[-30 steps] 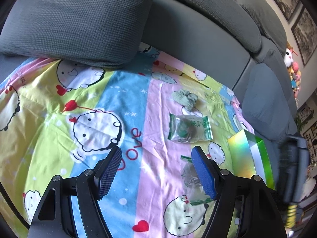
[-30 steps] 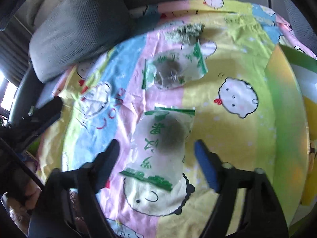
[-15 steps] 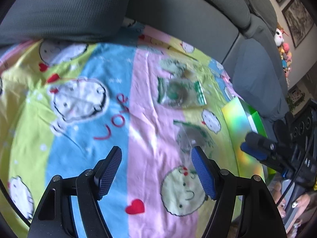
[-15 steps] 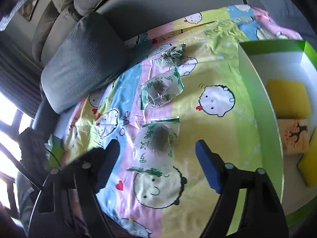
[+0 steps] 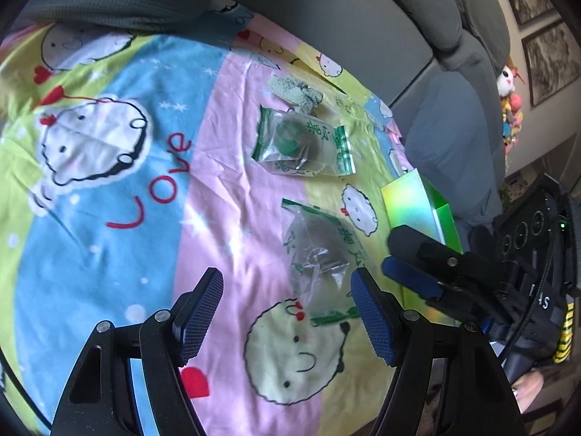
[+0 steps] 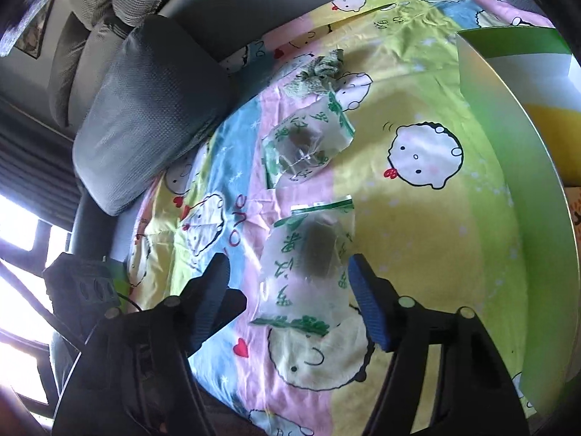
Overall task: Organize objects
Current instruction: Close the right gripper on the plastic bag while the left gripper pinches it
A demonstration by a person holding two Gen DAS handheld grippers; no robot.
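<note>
Right gripper [image 6: 287, 283] fingers are gaping wide w/ near snack bag [image 6: 308, 261] lying between them. Left gripper [image 5: 287, 309] fingers also spreading wide, bag just ahead.

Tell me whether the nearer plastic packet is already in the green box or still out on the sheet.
Out. The nearer packet lies flat on the cartoon sheet, beside the green box, between the open right gripper's fingers.
</note>
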